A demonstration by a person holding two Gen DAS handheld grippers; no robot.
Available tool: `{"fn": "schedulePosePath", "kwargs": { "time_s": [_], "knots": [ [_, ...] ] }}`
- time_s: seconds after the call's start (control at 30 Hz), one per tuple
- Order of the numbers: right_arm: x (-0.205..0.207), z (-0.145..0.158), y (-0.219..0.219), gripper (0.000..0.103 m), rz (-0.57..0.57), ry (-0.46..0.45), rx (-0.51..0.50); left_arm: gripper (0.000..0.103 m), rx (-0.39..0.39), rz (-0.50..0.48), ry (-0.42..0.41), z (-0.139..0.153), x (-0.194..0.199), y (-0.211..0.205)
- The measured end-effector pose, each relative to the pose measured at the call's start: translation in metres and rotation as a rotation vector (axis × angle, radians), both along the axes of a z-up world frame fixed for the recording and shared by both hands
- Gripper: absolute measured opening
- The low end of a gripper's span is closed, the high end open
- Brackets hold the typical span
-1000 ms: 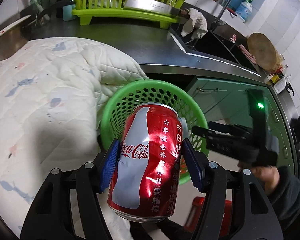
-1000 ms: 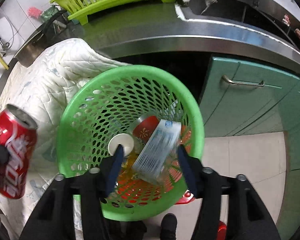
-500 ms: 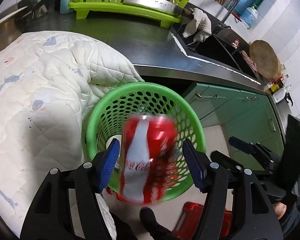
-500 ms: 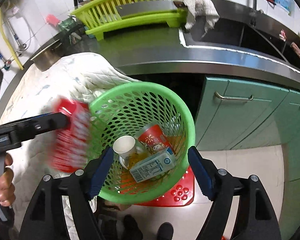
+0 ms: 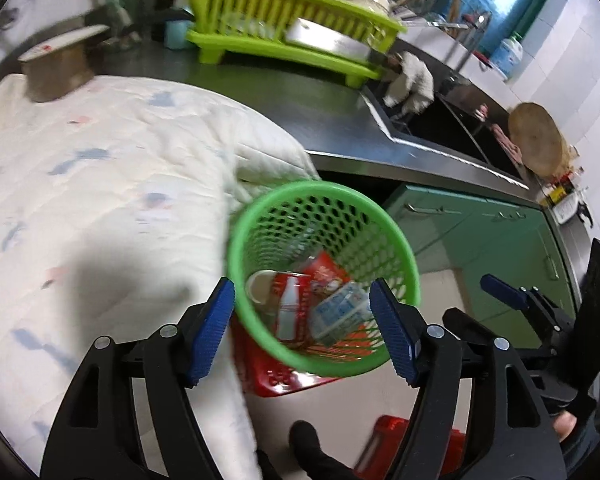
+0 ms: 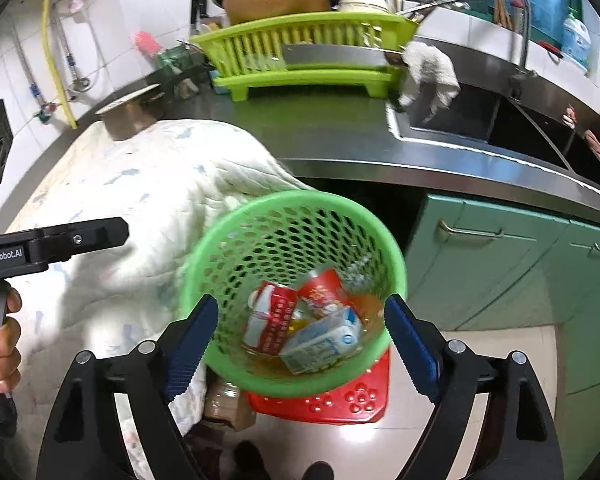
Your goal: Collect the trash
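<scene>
Green plastic mesh forms the basket (image 5: 324, 200) standing on a red stool (image 6: 340, 400), beside the quilt (image 5: 100, 184) draped over the counter edge. Inside lie a red cola can (image 5: 290, 304), a white paper cup (image 5: 258, 286), a milk carton (image 6: 322, 344) and a red wrapper (image 6: 322, 290). Above it, the left gripper (image 5: 302, 330) and the right gripper (image 6: 300, 344) both have fingers spread wide, holding nothing. Farther back, a lime dish rack (image 6: 300, 52) sits on the steel counter (image 6: 340, 136).

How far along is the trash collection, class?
Done: the can, a carton, a cup and a red pack lie in the basket. In hand: nothing; left gripper and right gripper are open. Left: no loose trash on the quilt.
</scene>
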State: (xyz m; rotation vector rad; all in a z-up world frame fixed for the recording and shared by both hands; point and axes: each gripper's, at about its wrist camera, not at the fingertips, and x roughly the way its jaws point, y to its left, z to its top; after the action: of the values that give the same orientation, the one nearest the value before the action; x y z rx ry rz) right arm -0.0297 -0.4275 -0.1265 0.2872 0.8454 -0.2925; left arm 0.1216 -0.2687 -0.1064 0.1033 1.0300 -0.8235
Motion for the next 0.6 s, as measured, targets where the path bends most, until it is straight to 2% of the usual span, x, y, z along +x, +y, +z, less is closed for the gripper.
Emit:
{"fn": "schedulePosePath", "kwargs": {
  "time_s": [0.3,0.6],
  "knots": [
    [0.017,0.028,0.048,0.09,0.125,-0.05,-0.024,0.088,0.034,0.181,-0.116,0.031,-0.006,0.077],
    [0.041,0.056,0.094,0.091,0.252,-0.101,-0.027,0.095,0.092,0.38,-0.232,0.055,-0.019,0.162]
  ]
}}
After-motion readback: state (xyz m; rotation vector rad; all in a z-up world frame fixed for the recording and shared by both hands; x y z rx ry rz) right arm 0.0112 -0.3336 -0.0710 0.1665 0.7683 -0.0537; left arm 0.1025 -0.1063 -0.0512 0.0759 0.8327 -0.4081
